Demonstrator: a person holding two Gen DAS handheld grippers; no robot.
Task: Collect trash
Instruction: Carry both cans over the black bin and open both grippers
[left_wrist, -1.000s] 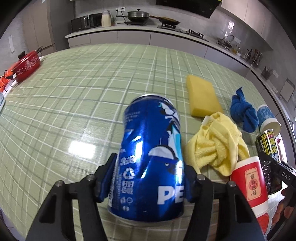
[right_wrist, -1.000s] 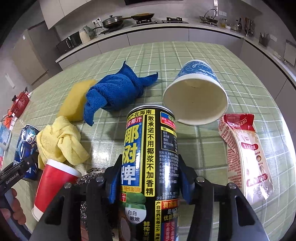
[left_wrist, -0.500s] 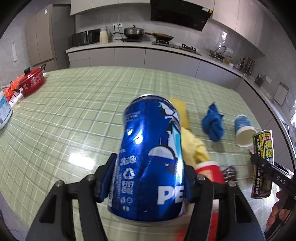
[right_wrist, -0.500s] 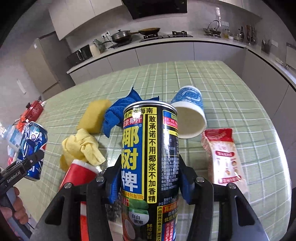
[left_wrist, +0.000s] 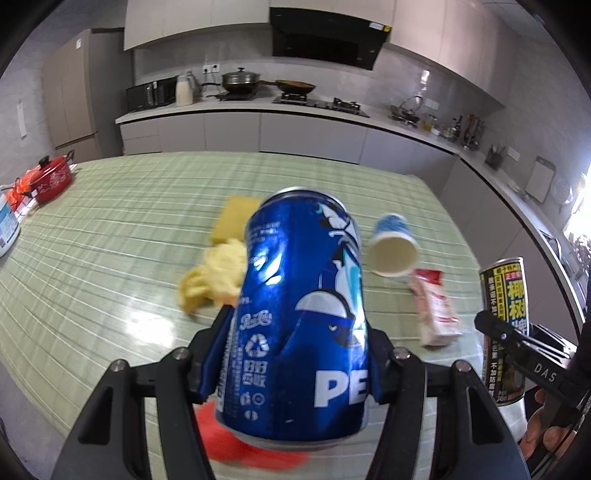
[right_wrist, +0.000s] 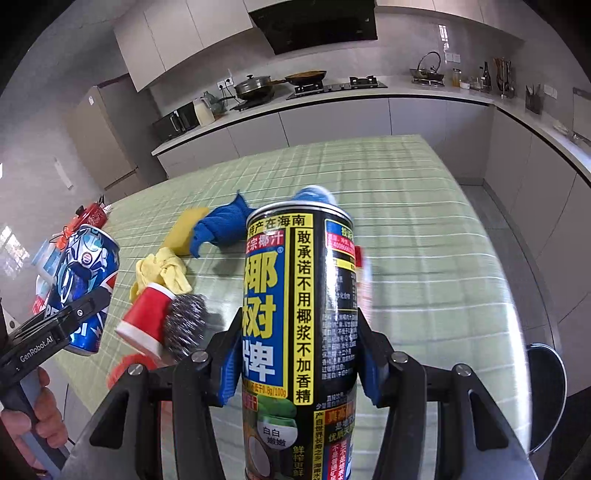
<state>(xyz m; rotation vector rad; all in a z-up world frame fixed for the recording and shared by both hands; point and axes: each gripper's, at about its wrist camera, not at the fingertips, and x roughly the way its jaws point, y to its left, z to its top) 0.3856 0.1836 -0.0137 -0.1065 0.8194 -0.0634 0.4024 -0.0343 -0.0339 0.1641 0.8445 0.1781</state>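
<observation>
My left gripper (left_wrist: 295, 354) is shut on a dented blue Pepsi can (left_wrist: 299, 314), held upright above the green checked table (left_wrist: 110, 229). My right gripper (right_wrist: 297, 362) is shut on a tall black coconut-juice can (right_wrist: 295, 332), also lifted off the table. Each can shows in the other view too: the juice can (left_wrist: 504, 325) at the right edge, the Pepsi can (right_wrist: 85, 288) at the left. On the table lie a tipped blue paper cup (left_wrist: 391, 247), a red-and-white snack packet (left_wrist: 436, 310) and a tipped red paper cup (right_wrist: 146, 317).
A yellow sponge (left_wrist: 232, 221), a yellow cloth (left_wrist: 210, 277), a blue cloth (right_wrist: 221, 225) and a steel-wool scourer (right_wrist: 184, 325) lie mid-table. A red pot (left_wrist: 53, 177) sits at the far left edge. Kitchen counters run behind and along the right side.
Both grippers have risen and drawn back from the table, each still holding its can. The table items now look smaller and farther away, and the view is motion-blurred.
</observation>
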